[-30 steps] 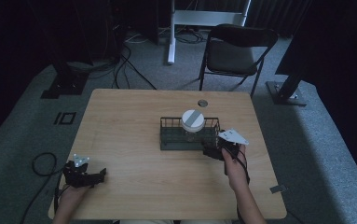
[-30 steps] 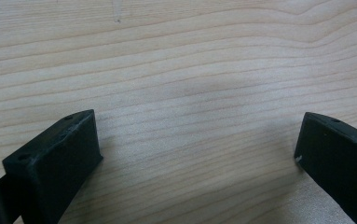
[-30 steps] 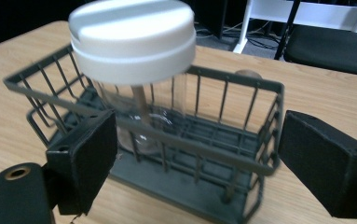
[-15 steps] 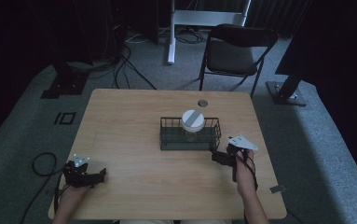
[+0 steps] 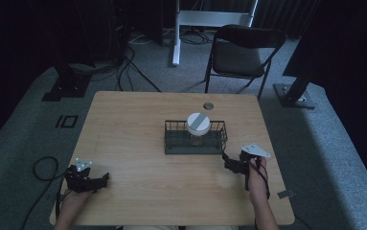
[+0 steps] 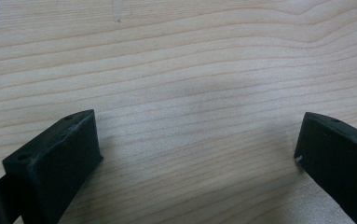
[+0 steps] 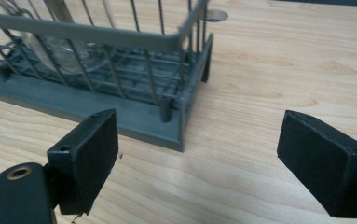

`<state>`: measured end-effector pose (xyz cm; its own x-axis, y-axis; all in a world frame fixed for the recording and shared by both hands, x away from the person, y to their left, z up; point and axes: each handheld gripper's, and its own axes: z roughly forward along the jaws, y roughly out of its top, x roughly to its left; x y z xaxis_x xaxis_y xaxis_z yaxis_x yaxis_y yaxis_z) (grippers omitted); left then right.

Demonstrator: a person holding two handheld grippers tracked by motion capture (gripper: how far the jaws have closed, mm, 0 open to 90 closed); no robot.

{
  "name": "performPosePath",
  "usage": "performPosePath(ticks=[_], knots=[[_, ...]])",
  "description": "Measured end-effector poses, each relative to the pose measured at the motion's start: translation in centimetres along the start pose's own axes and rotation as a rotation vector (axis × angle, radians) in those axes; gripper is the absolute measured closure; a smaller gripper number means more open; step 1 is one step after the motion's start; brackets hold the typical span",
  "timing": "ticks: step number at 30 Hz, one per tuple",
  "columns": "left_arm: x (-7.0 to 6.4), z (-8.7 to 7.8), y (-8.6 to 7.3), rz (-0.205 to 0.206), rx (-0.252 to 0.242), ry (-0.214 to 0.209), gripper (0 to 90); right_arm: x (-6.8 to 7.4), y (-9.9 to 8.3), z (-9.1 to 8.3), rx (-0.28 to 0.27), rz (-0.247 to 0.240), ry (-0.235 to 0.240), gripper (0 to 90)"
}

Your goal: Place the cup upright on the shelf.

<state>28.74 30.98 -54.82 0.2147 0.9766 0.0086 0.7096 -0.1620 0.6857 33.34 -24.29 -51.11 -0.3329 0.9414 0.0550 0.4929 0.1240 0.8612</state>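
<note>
Dark floor and trailing cables ring the pale wooden surface (image 5: 138, 120), with a folding chair (image 5: 242, 52) beyond its far edge. Landmark for everything: the wire basket (image 5: 195, 138) near the middle of the surface, with a clear jar under a white lid (image 5: 198, 123) standing inside it. My right claw (image 5: 232, 164) sits just off the basket's near right corner, jaws spread wide and holding nothing — in the right gripper view that corner post (image 7: 166, 112) lies between them, nearer the left jaw. My left claw (image 5: 95, 181) rests well away from the basket toward the near left edge, also wide and empty, over bare wood grain. As I judge it, the right claw is working around the basket; to do that well I should keep low and level, square up to the corner, and avoid catching the thin wires — a snag could tip the jar.
</note>
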Motion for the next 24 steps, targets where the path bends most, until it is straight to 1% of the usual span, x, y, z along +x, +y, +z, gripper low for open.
performPosePath(ticks=[5, 13, 18, 21, 24], knots=[[0.0, 0.0, 0.0, 0.001, 0.000, 0.000, 0.1, -0.7, -0.6, 0.2, 0.020, 0.012, -0.016, 12.1], [0.0, 0.0, 0.0, 0.002, 0.000, 0.000, 0.1, -1.5, -1.5, 0.6, 0.057, 0.015, -0.042, 12.1], [0.0, 0.0, 0.0, 0.001, 0.000, 0.000, 0.1, -1.9, -1.9, 0.7, 0.071, 0.010, -0.051, 12.1], [0.0, 0.0, 0.0, 0.001, 0.000, 0.000, 0.1, -2.0, -2.1, 0.8, 0.081, 0.015, -0.052, 12.1], [0.0, 0.0, 0.0, 0.001, 0.000, 0.000, 0.1, -2.1, -2.3, 0.8, 0.092, 0.010, -0.063, 12.1]])
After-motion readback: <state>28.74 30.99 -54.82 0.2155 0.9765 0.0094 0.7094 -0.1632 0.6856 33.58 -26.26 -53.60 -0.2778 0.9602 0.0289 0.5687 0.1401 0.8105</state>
